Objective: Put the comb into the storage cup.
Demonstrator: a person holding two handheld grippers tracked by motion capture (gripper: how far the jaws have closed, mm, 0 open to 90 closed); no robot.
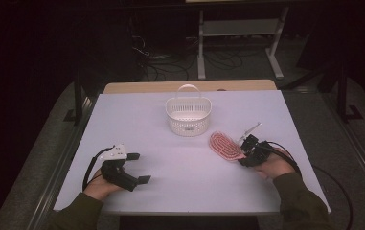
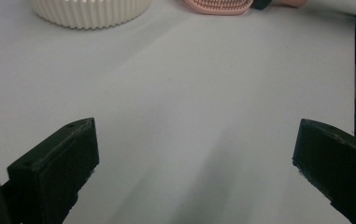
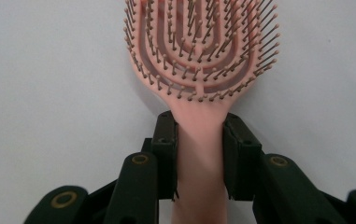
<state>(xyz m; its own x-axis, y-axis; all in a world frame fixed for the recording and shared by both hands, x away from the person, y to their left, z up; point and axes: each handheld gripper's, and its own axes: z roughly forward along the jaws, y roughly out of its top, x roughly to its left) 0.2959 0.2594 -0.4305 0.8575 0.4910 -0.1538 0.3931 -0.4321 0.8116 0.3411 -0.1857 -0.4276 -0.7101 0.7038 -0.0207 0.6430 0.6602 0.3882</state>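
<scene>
While the right gripper (image 1: pixel 245 154) squeezes the brush (image 1: pixel 224 145) by its handle, it is best to lift slow and keep it level, so it does not slip. The brush is pink with many little pins facing up. It lies near the basket (image 1: pixel 188 115). The left gripper (image 1: pixel 133 168) is wide apart, holding nothing.

I see a matt white table top (image 1: pixel 180 167), smooth, with a bare wood strip (image 1: pixel 137 87) at its far edge. The basket (image 1: pixel 188 116) looks like ribbed, perforated cream plastic. The pink hairbrush (image 3: pixel 202 56) is smooth plastic with a slight sheen; my jaws are matt black.
</scene>
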